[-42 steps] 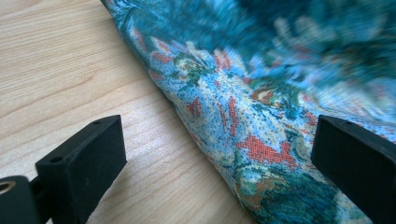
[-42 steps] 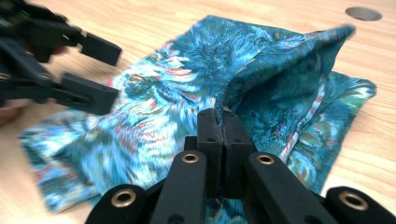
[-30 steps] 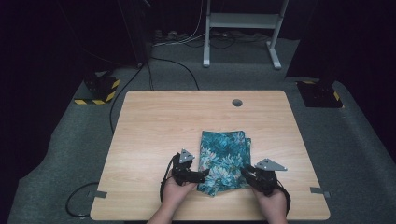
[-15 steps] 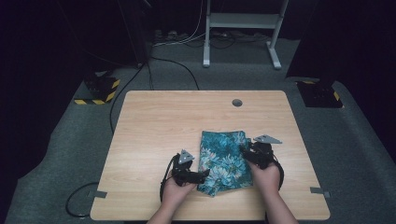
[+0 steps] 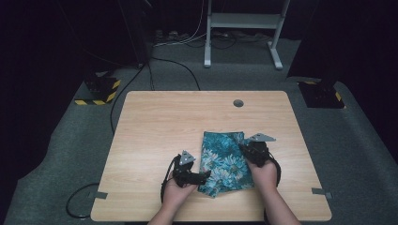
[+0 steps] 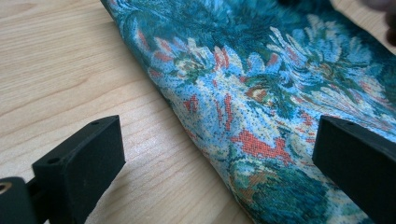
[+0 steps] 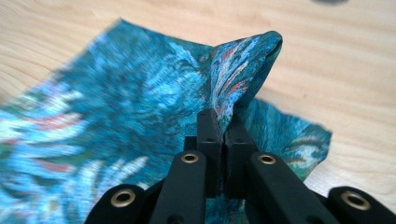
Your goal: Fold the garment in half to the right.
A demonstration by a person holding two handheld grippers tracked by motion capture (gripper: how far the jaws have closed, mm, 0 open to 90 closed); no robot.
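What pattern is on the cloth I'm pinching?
The cloth is teal with a blue, white and red floral print, clearest in the left gripper view.

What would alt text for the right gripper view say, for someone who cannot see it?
The right gripper has its two black jaws shut on a raised fold of teal floral cloth. The rest of the cloth lies spread on a light wooden table.

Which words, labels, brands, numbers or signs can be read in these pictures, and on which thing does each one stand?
None: no word, brand or number can be read in any view.
The cloth bears a flower pattern, no writing.
The wooden table is plain, with no label.
The yellow and black stripes on the floor are a warning marking, no text.
The left gripper and the right gripper show no lettering.
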